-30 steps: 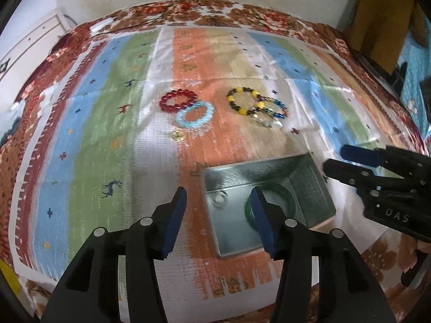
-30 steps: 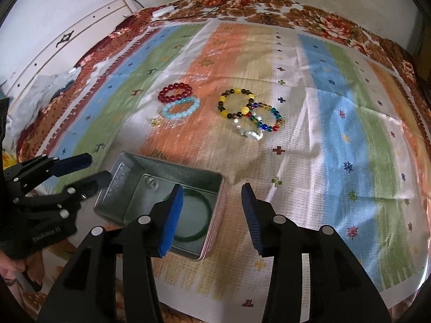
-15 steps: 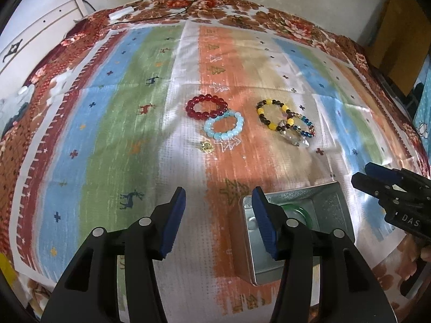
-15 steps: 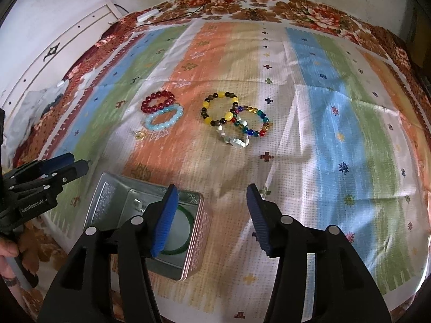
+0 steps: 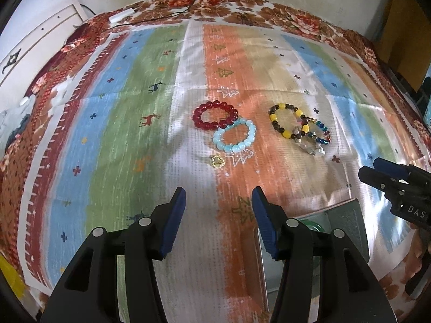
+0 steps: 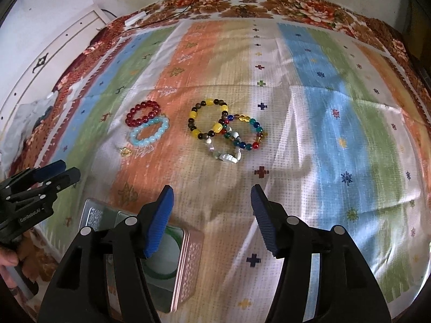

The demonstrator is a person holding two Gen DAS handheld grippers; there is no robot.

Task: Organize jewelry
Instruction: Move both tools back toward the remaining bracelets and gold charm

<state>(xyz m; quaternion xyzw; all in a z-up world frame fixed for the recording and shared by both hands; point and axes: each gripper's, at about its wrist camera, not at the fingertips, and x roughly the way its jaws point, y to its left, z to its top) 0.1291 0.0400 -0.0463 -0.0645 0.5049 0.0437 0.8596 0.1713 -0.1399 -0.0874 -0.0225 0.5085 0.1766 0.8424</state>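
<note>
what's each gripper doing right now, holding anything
Left gripper: open, holding nothing.
Right gripper: open, holding nothing.

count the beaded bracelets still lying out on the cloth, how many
5. The red bracelet and light blue bracelet touch on the left. The yellow-and-dark bracelet, multicolour bracelet and clear-white bracelet overlap in the middle. The green bangle sits in the tin, not counted.
</note>
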